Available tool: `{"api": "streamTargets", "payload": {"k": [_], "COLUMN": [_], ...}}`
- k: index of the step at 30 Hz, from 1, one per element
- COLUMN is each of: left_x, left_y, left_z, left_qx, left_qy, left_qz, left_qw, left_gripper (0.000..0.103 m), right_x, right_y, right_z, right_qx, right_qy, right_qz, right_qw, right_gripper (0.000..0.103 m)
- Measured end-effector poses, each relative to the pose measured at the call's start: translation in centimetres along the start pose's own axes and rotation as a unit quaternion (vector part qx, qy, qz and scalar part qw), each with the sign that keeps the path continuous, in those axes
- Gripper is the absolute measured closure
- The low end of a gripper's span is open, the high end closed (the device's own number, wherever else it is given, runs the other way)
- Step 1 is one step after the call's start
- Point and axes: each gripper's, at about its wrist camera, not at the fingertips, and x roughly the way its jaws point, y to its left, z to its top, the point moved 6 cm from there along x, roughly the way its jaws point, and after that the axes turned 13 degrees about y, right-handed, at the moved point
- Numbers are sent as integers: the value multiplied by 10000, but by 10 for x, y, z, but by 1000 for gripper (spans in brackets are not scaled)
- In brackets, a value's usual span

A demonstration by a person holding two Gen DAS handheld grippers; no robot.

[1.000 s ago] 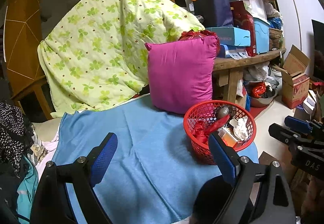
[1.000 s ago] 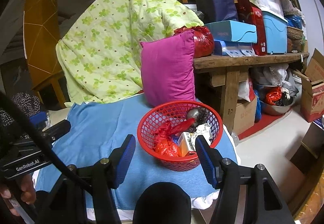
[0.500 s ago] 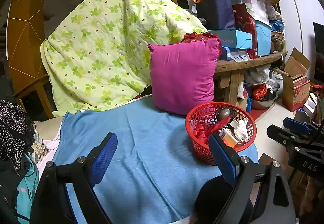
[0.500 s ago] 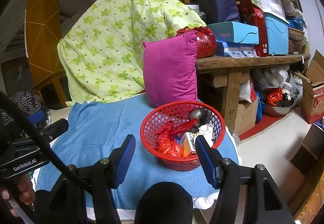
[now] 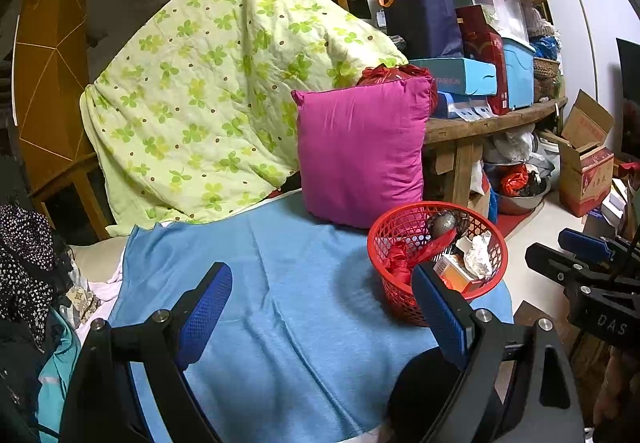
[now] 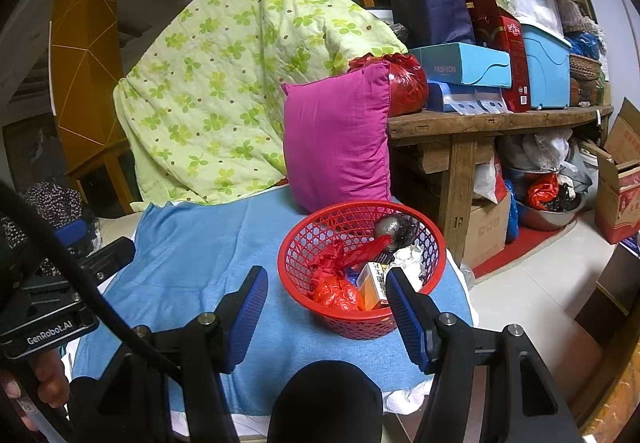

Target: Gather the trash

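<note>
Now the red basket (image 6: pixel 362 275) sits near the right edge of the blue blanket (image 6: pixel 200 263), just in front of the pink pillow (image 6: pixel 340 141). Red wrappers, a small box and crumpled paper lie inside it. Both the left gripper (image 5: pixel 320 315) and the right gripper (image 6: pixel 326 313) are wide open and hold nothing.
</note>
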Motion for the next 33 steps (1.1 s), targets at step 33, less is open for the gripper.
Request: {"api": "streamTargets", "payload": {"k": [33], "left_x": [4], "left_y": [-2], "left_z": [-5], "left_qx": [56], "left_qy": [91], "left_qz": [-67], "left_qw": [9999], "left_gripper": [12], "right_x": [-5], "right_y": [0], "right_z": [3], "right_qx": [49], "right_qy": [-41], "right_qz": [10], "right_qw": [10000], "right_gripper": [38]}}
